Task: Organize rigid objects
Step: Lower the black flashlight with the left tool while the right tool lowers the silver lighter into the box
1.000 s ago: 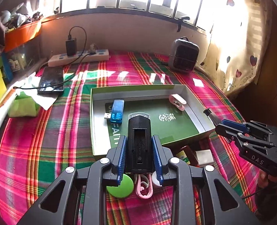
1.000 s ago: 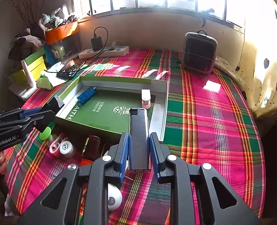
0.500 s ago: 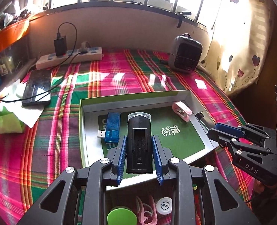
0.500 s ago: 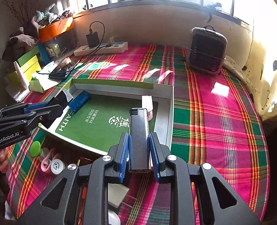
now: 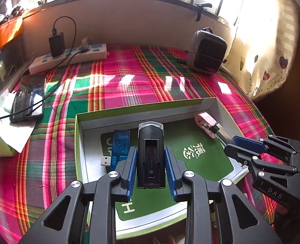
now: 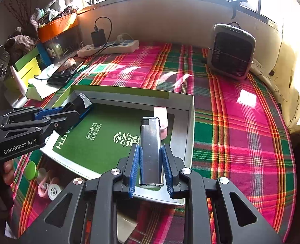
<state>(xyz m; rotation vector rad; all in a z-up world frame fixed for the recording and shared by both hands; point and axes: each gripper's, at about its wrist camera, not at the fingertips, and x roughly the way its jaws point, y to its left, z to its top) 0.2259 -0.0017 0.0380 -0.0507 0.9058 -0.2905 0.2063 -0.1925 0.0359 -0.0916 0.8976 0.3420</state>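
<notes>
Left gripper (image 5: 151,170) is clamped on a black bike light (image 5: 151,152), right gripper (image 6: 151,168) on a metal lighter (image 6: 151,150), both held over the green box (image 5: 129,106). Both appear rigid and light; the lighter's polished sides look slippery, so gripping mid-body seems advisable.

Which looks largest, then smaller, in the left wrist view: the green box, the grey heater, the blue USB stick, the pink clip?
1. green box
2. grey heater
3. blue USB stick and pink clip: these look alike in size, so I do not rank them.
The heater stands farther from the camera, so its true size is unsure.
</notes>
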